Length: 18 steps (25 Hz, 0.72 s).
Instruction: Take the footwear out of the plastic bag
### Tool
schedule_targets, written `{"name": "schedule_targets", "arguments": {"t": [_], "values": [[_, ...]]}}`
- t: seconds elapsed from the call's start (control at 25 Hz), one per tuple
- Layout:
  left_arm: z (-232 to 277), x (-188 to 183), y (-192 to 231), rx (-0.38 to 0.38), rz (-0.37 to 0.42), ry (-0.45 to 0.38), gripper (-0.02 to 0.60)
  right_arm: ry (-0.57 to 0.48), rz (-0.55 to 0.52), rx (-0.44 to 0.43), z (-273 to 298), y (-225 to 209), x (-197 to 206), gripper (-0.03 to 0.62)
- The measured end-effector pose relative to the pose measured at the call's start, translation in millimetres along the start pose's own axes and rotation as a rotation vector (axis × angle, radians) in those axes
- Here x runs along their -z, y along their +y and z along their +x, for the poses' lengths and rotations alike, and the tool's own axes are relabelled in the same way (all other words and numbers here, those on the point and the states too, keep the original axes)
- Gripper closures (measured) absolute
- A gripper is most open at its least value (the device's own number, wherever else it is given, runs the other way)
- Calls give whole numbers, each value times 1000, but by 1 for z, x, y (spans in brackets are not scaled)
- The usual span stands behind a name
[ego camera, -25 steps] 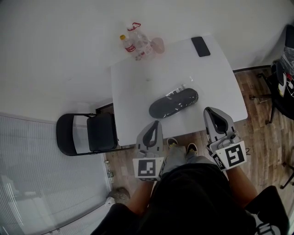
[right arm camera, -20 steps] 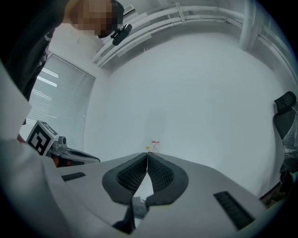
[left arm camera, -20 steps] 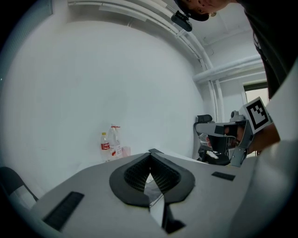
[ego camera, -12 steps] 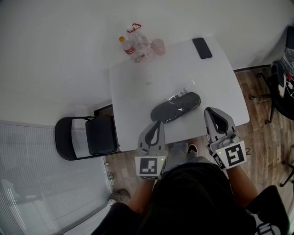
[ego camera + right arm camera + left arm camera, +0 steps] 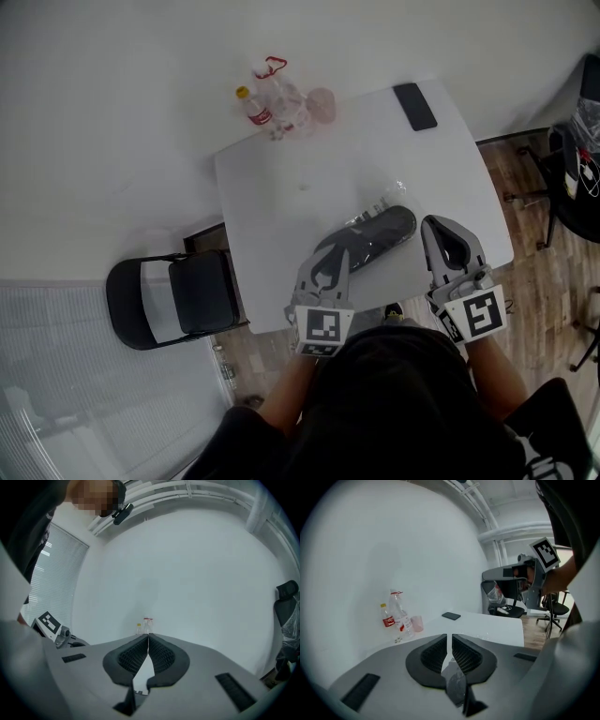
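Note:
A black shoe in a clear plastic bag (image 5: 373, 234) lies on the white table (image 5: 281, 197) near its front edge. My left gripper (image 5: 339, 253) is shut, and its tips hang over the bag's near left end; whether they touch it I cannot tell. My right gripper (image 5: 434, 225) is shut with nothing in it, just right of the bag's far end. In the left gripper view the jaws (image 5: 450, 641) are closed, with a dark patch showing below them. In the right gripper view the closed jaws (image 5: 148, 641) point level across the table.
Two water bottles (image 5: 270, 98), a pink cup (image 5: 322, 103) and a black phone (image 5: 414, 105) stand along the table's far edge. A black folding chair (image 5: 178, 300) sits left of the table. An office chair (image 5: 574, 178) stands at the right on the wooden floor.
Both grippers moved forward from in front of the table to over its front edge. The left one came down onto the bag's near end; the right one drew up beside the bag.

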<state>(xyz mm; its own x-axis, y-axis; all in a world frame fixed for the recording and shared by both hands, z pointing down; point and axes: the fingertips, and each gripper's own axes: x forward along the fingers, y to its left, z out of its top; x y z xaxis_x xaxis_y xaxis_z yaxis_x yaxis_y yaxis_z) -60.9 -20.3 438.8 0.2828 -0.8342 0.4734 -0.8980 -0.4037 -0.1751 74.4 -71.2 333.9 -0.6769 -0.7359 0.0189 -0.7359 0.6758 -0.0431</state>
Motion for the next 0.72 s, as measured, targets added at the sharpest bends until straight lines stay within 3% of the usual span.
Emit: {"name": "schedule_targets", "arguments": {"t": [0.36,0.4,0.48,0.72], "values": [[33,24,-4,177,61,95,550,37,-25,19,30,-5,6,574],[36,26,-4,193,69,107,517,41,-25,20,33,-6,6,574],[42,33,-6,230,77,141,393,46,-28,23,38,-7,7,574],[54,58,-15,314,138,243,283,67,-40,30,48,-9,14,574]]}}
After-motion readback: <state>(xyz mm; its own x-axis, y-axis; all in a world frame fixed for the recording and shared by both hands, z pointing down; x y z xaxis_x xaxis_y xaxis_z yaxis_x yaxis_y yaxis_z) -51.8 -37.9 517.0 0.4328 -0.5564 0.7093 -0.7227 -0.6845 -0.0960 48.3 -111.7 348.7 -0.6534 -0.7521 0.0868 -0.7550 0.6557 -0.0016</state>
